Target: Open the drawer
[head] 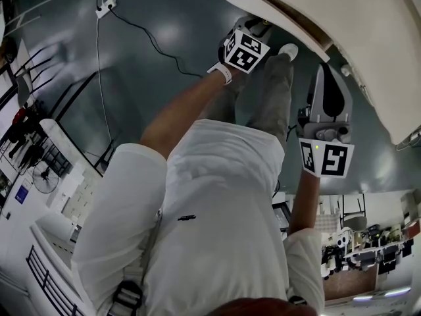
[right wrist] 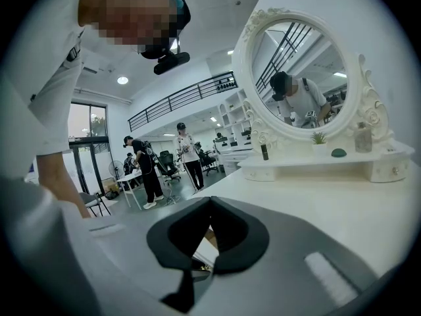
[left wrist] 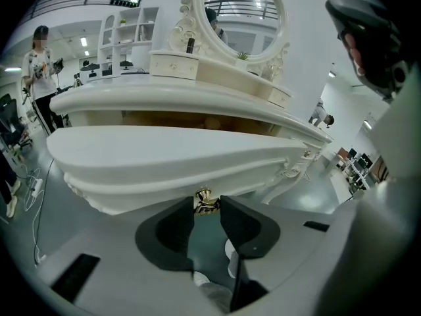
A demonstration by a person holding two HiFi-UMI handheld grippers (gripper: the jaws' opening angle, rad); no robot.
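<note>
The white dressing table's drawer stands pulled out a little, and a wood-coloured gap shows above its curved front. Its small gold knob sits between the black pads of my left gripper, which is shut on it from below. In the head view the left gripper reaches under the table edge. My right gripper is held over the table's right side. In the right gripper view its fingertips meet, and nothing is between them.
The oval mirror and small shelf drawers stand on the tabletop. My legs and a white shoe are under the table. A power strip with its cable lies on the floor. People stand further back in the room.
</note>
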